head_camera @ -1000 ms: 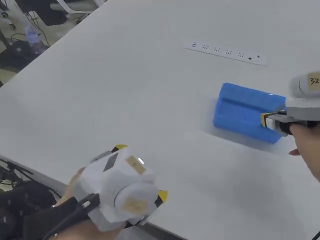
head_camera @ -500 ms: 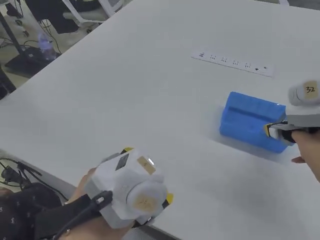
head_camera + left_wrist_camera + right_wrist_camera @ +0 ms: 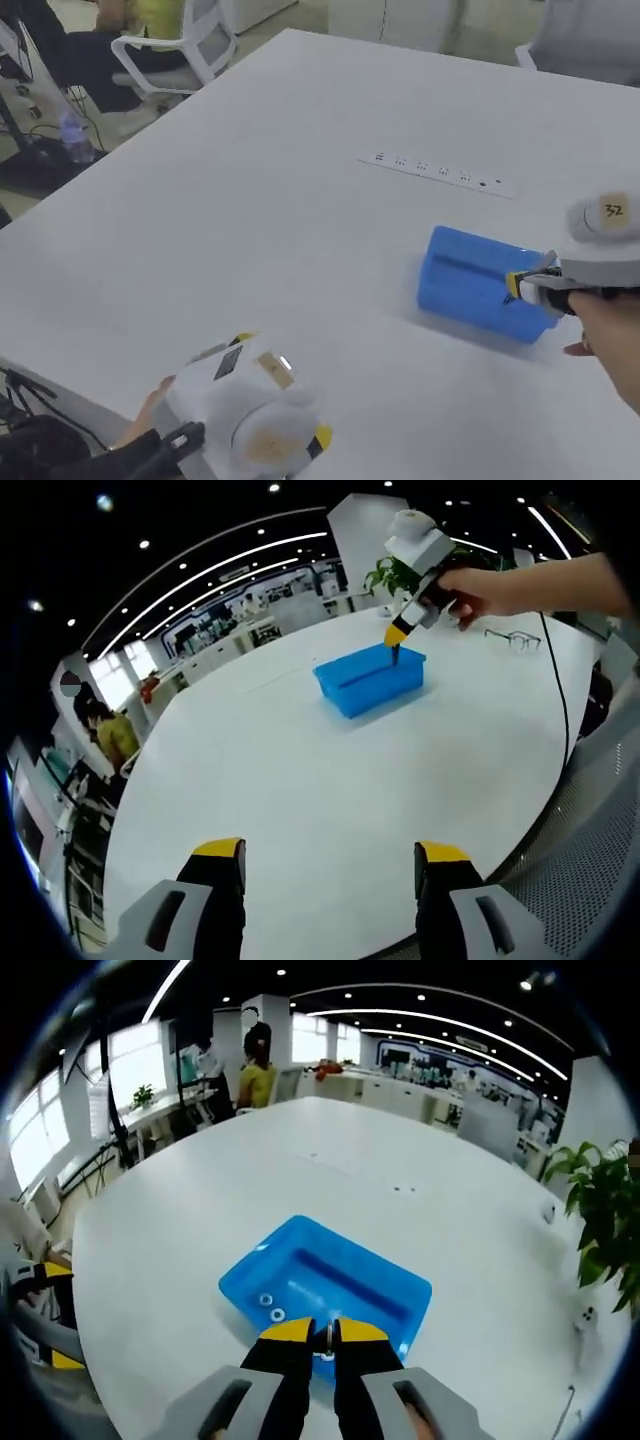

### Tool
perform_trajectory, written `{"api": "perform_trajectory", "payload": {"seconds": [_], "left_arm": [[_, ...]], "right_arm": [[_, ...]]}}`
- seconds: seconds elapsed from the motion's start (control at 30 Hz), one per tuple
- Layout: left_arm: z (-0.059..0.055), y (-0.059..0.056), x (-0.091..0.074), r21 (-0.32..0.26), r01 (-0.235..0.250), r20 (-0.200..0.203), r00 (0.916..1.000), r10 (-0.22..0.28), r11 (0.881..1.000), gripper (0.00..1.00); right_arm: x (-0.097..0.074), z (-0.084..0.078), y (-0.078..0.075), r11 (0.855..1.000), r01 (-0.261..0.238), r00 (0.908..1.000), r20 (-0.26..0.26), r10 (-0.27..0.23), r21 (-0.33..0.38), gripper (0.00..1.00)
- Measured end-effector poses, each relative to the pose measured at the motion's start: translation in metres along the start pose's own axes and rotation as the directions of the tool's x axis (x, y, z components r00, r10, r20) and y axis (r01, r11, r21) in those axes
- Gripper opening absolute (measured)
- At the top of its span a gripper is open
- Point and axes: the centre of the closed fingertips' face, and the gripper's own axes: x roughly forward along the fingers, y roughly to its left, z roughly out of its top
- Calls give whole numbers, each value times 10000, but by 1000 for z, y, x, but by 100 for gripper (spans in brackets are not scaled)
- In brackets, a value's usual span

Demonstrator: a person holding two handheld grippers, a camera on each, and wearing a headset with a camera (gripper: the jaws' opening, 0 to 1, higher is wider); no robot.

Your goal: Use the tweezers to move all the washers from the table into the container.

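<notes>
Right gripper view: your right gripper point(image 3: 326, 1332) has its jaws drawn almost together on the tweezers point(image 3: 326, 1341), a thin metal strip that shows in the narrow gap between the yellow tips. The tips hang over the edge of the blue container point(image 3: 350, 1280), which sits on the white worktop point(image 3: 180, 1200). Two washers point(image 3: 265, 1300) lie just beside each other on the container floor, close to the wall on the gripper's side. You cannot tell from this view whether the tweezers carry a washer.

Left gripper view: your left gripper point(image 3: 330, 852) has its jaws spread wide and holds nothing. It sits low over the near edge of the worktop, well apart from the container. The container lies farther out on the worktop. The right gripper is held above the container's right end, and the dark tip of the tweezers points down into it. A pair of glasses point(image 3: 513, 635) lies on the worktop to the far right, apart from the container.

Head view: the container is on the right part of the worktop, with the right gripper's yellow tips over its right end. A white power strip point(image 3: 440, 172) lies flat on the far side of the container, apart from it. The left gripper is at the near edge of the worktop, to the left.
</notes>
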Motion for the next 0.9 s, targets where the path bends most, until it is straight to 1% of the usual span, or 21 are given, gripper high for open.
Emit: {"api": "perform_trajectory", "payload": {"seconds": [0.13,0.17,0.23,0.27,0.3,0.33,0.37,0.4,0.43,0.5,0.53,0.57,0.6,0.63,0.7,0.73,0.77,0.8,0.83,0.87,0.9], "left_arm": [[9,0,-3,-503,329,371,9988,-310,9982,65],[13,1,-5,-590,370,528,9980,-339,9976,63],[18,4,-6,-477,361,660,9973,-329,9982,62],[20,6,-6,-366,284,681,9973,-259,9989,62],[22,9,-5,-186,213,710,9973,-200,9996,61],[24,10,-5,-87,215,706,9973,-209,9997,60],[27,14,-6,72,86,738,9972,-91,9999,58],[32,17,-9,200,-25,893,9960,7,9998,56],[41,20,-14,196,-93,1187,9929,69,9998,53],[49,22,-18,111,44,1338,9910,-59,9999,47],[56,22,-19,135,201,1459,9891,-218,9997,47],[62,22,-21,143,309,1591,9867,-328,9994,48],[71,21,-23,144,523,1802,9821,-541,9985,47],[77,20,-25,151,641,1961,9784,-658,9978,46],[90,21,-27,367,707,2170,9731,-770,9968,44],[98,17,-27,490,967,2287,9678,-1054,9941,43],[105,15,-28,524,1147,2410,9626,-1240,9920,41],[115,9,-30,600,1468,2592,9529,-1574,9873,38],[123,5,-31,659,1713,2705,9452,-1828,9830,35],[134,-2,-34,890,2026,2934,9303,-2200,9752,33],[140,-7,-35,955,2274,3002,9216,-2459,9691,31]], "right_arm": [[-14,4,9,9991,-139,9998,142,145,-396,3],[-19,6,11,9985,-141,9996,225,153,-534,3],[-24,9,11,9976,-113,9993,358,138,-689,3],[-24,11,7,9958,70,9989,461,-28,-911,3],[-22,11,5,9955,83,9991,413,-45,-944,3],[-20,9,3,9962,51,9997,260,-29,-871,3],[-19,7,2,9977,-45,9999,149,55,-671,3],[-18,7,1,9984,-107,9997,196,118,-561,3],[-20,7,3,9987,-225,9995,203,235,-458,3],[-23,9,12,9968,-680,9972,293,693,-423,3],[-26,8,23,9914,-1184,9926,219,1197,-562,3],[-29,7,28,9882,-1368,9904,114,1379,-688,3],[-33,7,36,9825,-1581,9870,128,1601,-984,3],[-37,8,40,9782,-1658,9855,148,1690,-1253,3],[-47,8,58,9639,-2271,9727,161,2316,-1392,3],[-53,8,69,9520,-2688,9615,186,2743,-1468,3],[-58,8,77,9442,-2918,9544,184,2980,-1527,2],[-63,5,87,9268,-3307,9421,-48,3353,-1782,3],[-68,3,94,9156,-3482,9355,-120,3531,-2009,3],[-71,2,100,9026,-3671,9277,-173,3730,-2247,3],[-77,0,109,8853,-3860,9197,-341,3910,-2594,3]]}}
